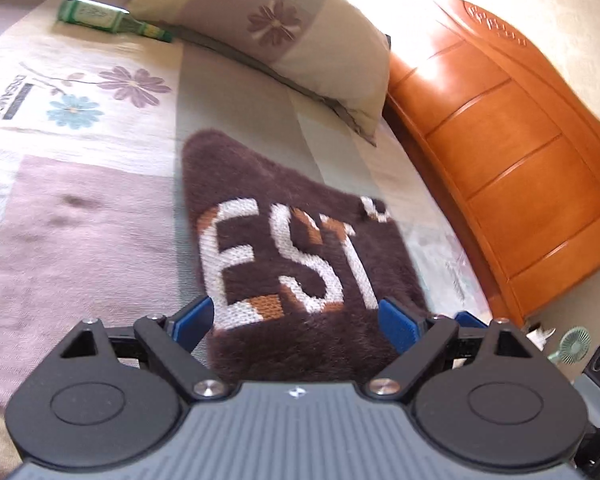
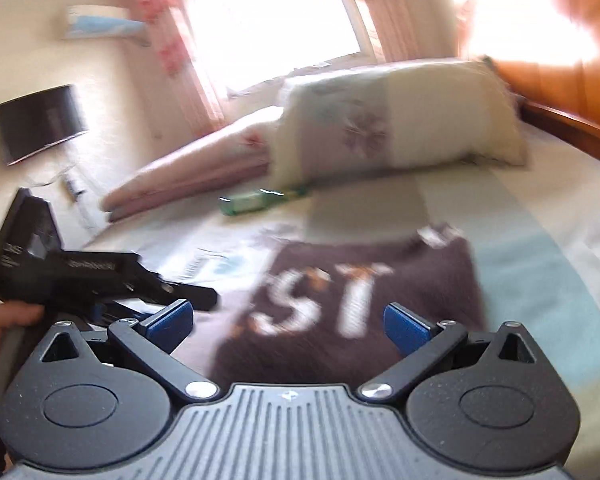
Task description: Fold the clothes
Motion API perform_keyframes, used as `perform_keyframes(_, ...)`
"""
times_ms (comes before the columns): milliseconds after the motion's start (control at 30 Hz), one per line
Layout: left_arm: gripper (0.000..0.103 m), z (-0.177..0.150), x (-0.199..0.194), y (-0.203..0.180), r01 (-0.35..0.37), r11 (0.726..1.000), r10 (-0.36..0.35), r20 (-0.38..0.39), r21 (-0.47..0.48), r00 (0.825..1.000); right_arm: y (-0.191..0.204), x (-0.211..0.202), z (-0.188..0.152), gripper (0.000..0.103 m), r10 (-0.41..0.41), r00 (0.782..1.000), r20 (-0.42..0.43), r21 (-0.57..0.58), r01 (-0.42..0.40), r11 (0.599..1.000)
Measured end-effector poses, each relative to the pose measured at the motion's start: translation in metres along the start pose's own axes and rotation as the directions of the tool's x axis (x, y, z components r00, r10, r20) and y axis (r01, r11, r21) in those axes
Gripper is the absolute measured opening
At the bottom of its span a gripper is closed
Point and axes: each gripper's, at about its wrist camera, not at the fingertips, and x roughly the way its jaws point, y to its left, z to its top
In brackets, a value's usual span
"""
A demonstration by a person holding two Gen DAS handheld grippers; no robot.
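Bedspread point(image 1: 80, 208) bears sweater point(image 1: 300, 240), pillow point(image 1: 284, 36), green bottle point(image 1: 112, 20) beyond.

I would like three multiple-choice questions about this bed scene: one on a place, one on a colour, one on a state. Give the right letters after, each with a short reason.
1. Where does the green bottle lie?
A. on the bedspread beside the pillow
B. on top of the sweater
C. between the left tongs

2. What colour is the sweater around its white letters?
A. light blue
B. dark brown
C. green

3. In what state are the left tongs and the right tongs?
A. both shut on the sweater
B. one open, one shut
C. both open, holding nothing

Answers:
1 A: the bottle lies on its side at the pillow's foot, away from the sweater.
2 B: the fuzzy knit is dark brown, with small orange patches by the letters.
3 C: in each wrist view the blue fingers stand wide apart above the cloth.
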Motion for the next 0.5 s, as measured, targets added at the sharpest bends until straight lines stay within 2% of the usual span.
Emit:
perform_keyframes(67,0.089,-0.002,-0.007,0.004,0.002,1.0,-0.001,0.01,-0.015,1.0,-0.004,0.018,-0.006,0.103,-0.044,0.997,-0.065,0.011,0.045,0.999)
perform_keyframes(133,0.089,-0.006,-0.015,0.008,-0.016,1.0,0.017,0.023,-0.015,1.0,-0.013,0.036,-0.017,0.103,-0.102,0.984,-0.143,0.03,0.108,0.994)
perform_keyframes(167,0.089,-0.008,-0.019,0.011,-0.023,1.0,0.024,0.028,-0.016,0.999,-0.021,0.038,-0.025,0.102,-0.098,0.982,-0.159,0.05,0.107,0.993)
perform_keyframes(233,0.089,-0.011,-0.025,0.019,-0.027,0.999,0.028,0.033,-0.027,0.999,-0.033,0.036,-0.037,0.102,-0.049,0.986,-0.157,0.103,0.065,0.993)
perform_keyframes(333,0.089,-0.013,-0.028,0.03,-0.027,0.998,0.03,0.044,-0.058,0.999,-0.029,0.03,-0.032,0.102,-0.069,0.984,-0.166,0.116,0.088,0.989)
perform_keyframes(433,0.089,-0.016,-0.034,0.035,-0.014,0.997,0.019,0.06,-0.07,0.998,-0.008,0.024,-0.023,0.103,-0.106,0.983,-0.149,0.048,0.114,0.992)
perform_keyframes(500,0.089,-0.018,-0.039,0.035,-0.006,0.998,0.01,0.066,-0.069,0.998,0.009,0.022,-0.018,0.103,-0.095,0.986,-0.139,-0.015,0.094,0.995)
